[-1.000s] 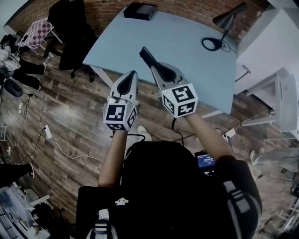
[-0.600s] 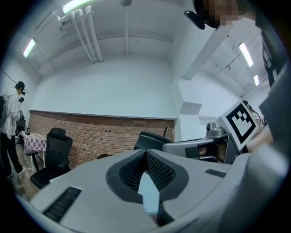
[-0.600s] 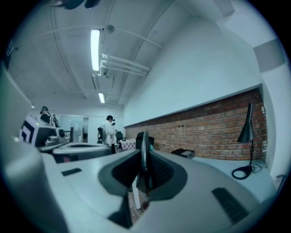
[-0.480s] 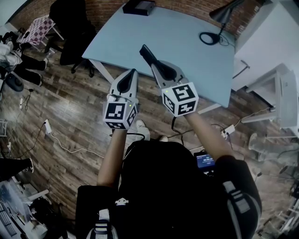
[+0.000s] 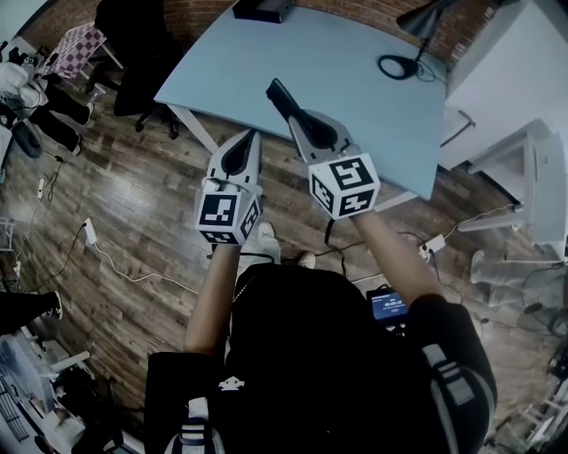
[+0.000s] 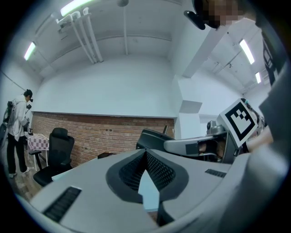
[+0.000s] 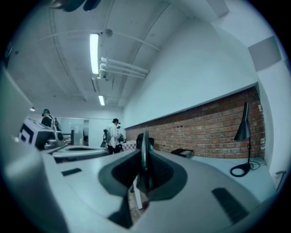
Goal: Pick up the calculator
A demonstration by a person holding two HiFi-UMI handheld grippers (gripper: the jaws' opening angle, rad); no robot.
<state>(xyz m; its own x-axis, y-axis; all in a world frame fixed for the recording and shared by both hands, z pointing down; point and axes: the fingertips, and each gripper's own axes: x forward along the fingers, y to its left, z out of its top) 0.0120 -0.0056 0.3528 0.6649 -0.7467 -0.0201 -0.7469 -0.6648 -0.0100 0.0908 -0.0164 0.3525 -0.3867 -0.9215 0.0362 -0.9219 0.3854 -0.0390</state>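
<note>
Where the pads of the right tongs (image 7: 142, 159) are pressed together, a thin dark calculator (image 7: 143, 139) is clamped on edge between them, so that only its narrow side is seen in the right gripper view. From the head view these right tongs (image 5: 295, 115) are seen to be held level. The calculator (image 5: 279, 97) is carried projecting beyond their tips, over the near part of the light blue tabletop (image 5: 355, 80) and held off it.

The left tongs (image 6: 145, 152) are closed at the tips and nothing is gripped in them; a strip of pale surface is seen through the gap behind the tips. In the head view the left tongs (image 5: 254, 136) are held just to the left of the right ones, at the near edge of the tabletop. A marker cube is carried at the rear of each: the left cube (image 5: 228, 218) and the right cube (image 5: 344, 186).

Farther out, a black box (image 5: 264, 9) is set at the far edge of the tabletop. A desk lamp (image 5: 417, 27) is stood near its far right corner. An office chair (image 5: 133, 53) is placed left of the tabletop on the wooden floor (image 5: 133, 222). A brick wall (image 7: 204, 132) is seen behind the tabletop. A person (image 7: 113, 132) is seen standing well away in the right gripper view.
</note>
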